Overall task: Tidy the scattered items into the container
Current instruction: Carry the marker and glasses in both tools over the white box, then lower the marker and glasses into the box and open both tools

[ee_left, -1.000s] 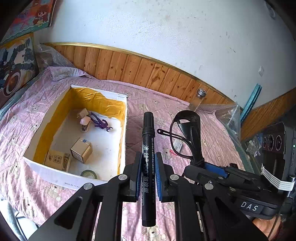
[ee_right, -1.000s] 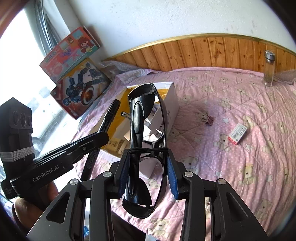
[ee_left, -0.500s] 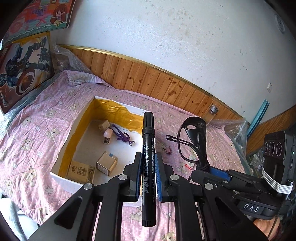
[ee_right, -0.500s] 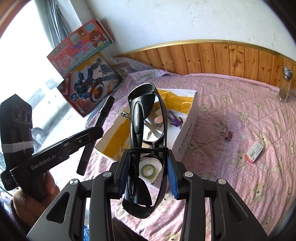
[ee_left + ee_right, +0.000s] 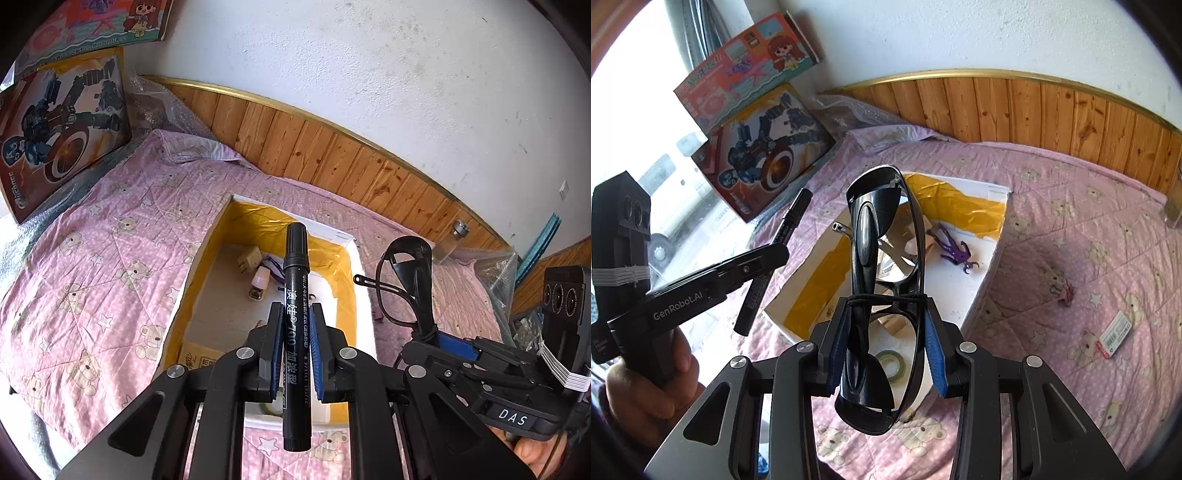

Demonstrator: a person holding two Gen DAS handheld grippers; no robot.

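while both grippers are full, the thing that matters most is where the box sits under them. closest in, the left gripper [image 5: 294,354] is pinching a black marker [image 5: 295,317] around its middle, and the marker's long side points straight ahead and away, cap end far, tail end sticking out below the pads. the right gripper [image 5: 884,339] is pinching a pair of black sunglasses [image 5: 882,295], folded, with their long side also running away from the camera. just past both tips lies the white box [image 5: 364,280] with yellow lining, open on top, resting on the pink bear blanket [image 5: 92,266]. in the left view the marker's cap hangs over the middle of the box, so i think the left gripper is nearer to a good drop. the sunglasses look to be over the near part of the box too. inside sit a purple toy figure [image 5: 955,253], a roll of tape [image 5: 890,363] and small cartons. farther out on the blanket a small red and white packet [image 5: 1115,334] lies loose, well apart from the box.
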